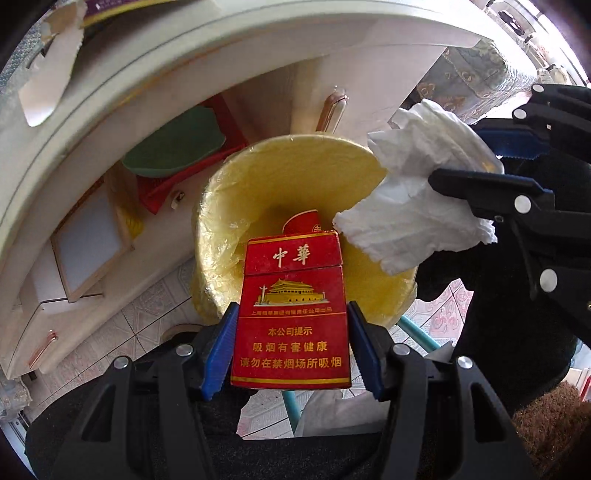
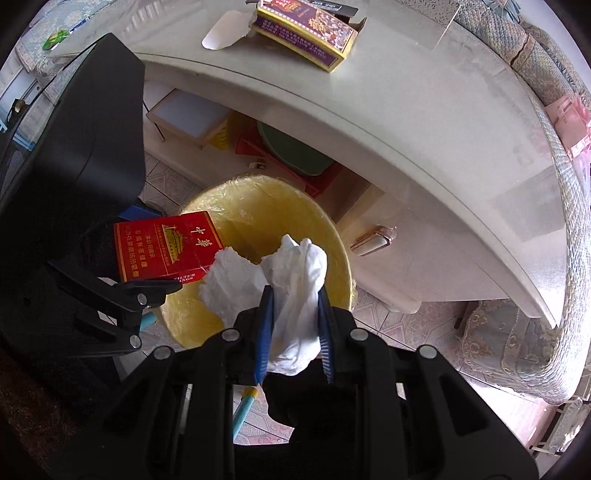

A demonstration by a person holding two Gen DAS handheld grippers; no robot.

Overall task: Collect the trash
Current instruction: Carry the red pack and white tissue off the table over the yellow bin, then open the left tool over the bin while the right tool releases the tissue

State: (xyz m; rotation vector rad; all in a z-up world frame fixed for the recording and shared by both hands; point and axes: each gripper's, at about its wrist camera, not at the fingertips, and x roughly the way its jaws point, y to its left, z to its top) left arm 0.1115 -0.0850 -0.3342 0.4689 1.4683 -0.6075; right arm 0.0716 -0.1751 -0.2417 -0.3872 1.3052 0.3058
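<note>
My left gripper is shut on a red cigarette pack and holds it above the near rim of a yellow-lined trash bin. Another red pack lies inside the bin. My right gripper is shut on a crumpled white tissue over the bin. In the left wrist view the tissue and the right gripper hang over the bin's right rim. In the right wrist view the red pack sits at the bin's left rim.
The bin stands on a tiled floor beside a white table. On the table lie a purple and yellow box and a paper scrap. Under it are a framed panel and a green cushion on a red stool.
</note>
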